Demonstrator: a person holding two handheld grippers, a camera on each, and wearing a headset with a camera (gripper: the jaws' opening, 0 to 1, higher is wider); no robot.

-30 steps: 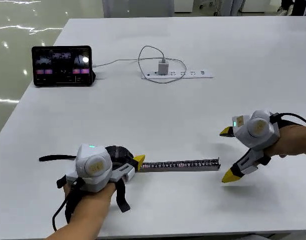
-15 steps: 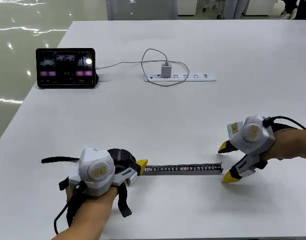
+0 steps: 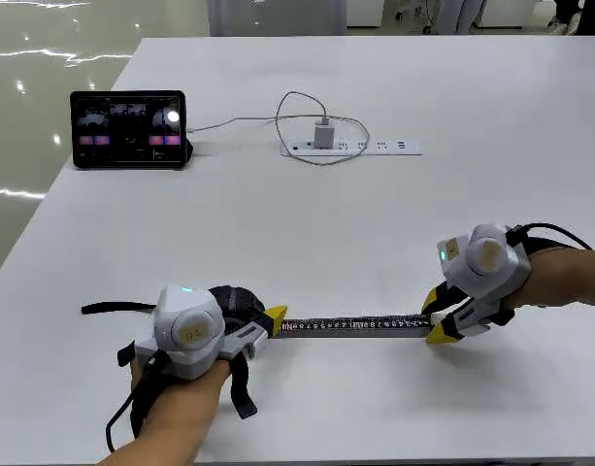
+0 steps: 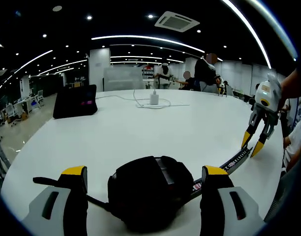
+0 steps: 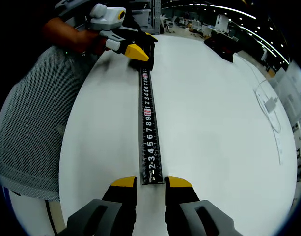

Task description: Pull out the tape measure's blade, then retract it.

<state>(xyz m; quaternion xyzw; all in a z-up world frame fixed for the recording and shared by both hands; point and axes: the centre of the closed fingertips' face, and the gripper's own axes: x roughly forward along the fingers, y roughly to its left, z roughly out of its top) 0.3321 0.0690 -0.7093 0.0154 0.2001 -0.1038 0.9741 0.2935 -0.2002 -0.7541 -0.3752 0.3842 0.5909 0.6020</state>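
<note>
The black tape measure (image 3: pixel 234 305) lies on the white table near its front edge, and my left gripper (image 3: pixel 260 324) is shut on its case (image 4: pixel 150 191). Its blade (image 3: pixel 355 325) runs flat to the right along the table. In the right gripper view the blade (image 5: pixel 148 128) stretches away toward the left gripper (image 5: pixel 135 46). My right gripper (image 3: pixel 434 316) is open, its yellow tips close on either side of the blade's end (image 5: pixel 152 178). I cannot see them touching it. The right gripper (image 4: pixel 254 142) also shows far right in the left gripper view.
A tablet (image 3: pixel 129 128) stands at the back left. A white power strip (image 3: pixel 350 148) with a charger and looped cable lies behind the middle. A black strap (image 3: pixel 113 309) trails left of the tape measure. The table's front edge (image 3: pixel 375 458) is close.
My right gripper has come left and down to the blade's end, and its jaws have narrowed around it. The left gripper and the case have stayed put.
</note>
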